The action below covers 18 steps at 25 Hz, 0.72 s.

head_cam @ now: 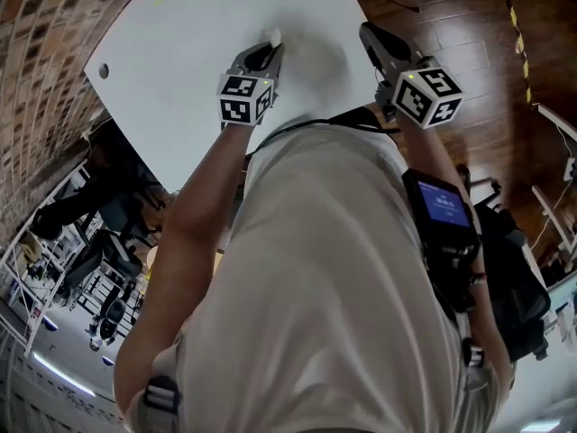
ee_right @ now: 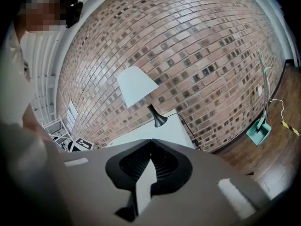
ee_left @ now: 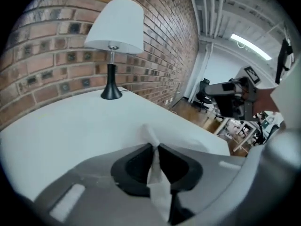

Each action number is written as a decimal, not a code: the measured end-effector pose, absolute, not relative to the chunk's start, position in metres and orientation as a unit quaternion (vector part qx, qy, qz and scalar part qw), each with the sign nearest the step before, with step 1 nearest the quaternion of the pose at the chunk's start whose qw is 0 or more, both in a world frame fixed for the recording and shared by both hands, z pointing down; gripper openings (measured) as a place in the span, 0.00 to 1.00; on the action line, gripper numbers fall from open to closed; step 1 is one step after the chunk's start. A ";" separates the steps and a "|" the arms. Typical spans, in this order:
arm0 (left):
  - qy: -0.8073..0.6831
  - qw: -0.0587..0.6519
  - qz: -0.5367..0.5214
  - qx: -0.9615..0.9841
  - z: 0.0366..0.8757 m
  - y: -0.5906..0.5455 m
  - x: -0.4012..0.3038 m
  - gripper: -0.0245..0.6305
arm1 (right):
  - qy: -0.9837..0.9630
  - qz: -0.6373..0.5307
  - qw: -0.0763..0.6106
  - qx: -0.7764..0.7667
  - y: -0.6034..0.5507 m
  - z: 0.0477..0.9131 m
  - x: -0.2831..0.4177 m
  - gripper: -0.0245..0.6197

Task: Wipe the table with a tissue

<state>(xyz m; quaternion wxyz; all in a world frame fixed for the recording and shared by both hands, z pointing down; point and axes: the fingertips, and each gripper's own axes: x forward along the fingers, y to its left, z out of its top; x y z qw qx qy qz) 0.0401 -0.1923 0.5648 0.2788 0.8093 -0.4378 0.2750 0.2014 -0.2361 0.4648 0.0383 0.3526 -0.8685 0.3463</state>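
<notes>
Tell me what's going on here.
A person stands over a white table with a gripper in each hand. The left gripper has its jaws shut on a crumpled white tissue, held down near the tabletop. The right gripper is beside it, jaws together and empty. A white-shaded black lamp stands by the brick wall.

One camera sits on the person's head and looks almost straight down, past the shirt [head_cam: 334, 269], to the white table [head_cam: 180, 79] in front. A second camera rides on the left gripper [head_cam: 269, 45]. It is very close above the table top and looks across it to the lamp [ee_left: 114, 29] and the brick wall [ee_left: 47, 51]. The third rides on the right gripper [head_cam: 370, 34]. It is farther back, looks more level, and faces the same lamp and wall. All three see the table.
</notes>
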 end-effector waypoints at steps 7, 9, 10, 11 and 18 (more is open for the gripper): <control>-0.456 0.255 0.288 0.803 0.570 -0.234 0.025 0.11 | -0.869 0.348 0.045 0.350 -0.237 0.467 0.201 0.05; -0.439 0.244 0.315 0.805 0.580 -0.248 0.034 0.11 | -0.868 0.347 0.047 0.351 -0.238 0.466 0.201 0.05; -0.430 0.243 0.327 0.806 0.585 -0.254 0.039 0.11 | -0.868 0.346 0.048 0.353 -0.238 0.466 0.201 0.05; -0.420 0.243 0.339 0.806 0.590 -0.259 0.045 0.11 | -0.867 0.347 0.048 0.354 -0.238 0.466 0.202 0.05; -0.370 0.200 0.384 0.822 0.596 -0.269 0.077 0.11 | -0.853 0.354 0.040 0.382 -0.239 0.472 0.224 0.05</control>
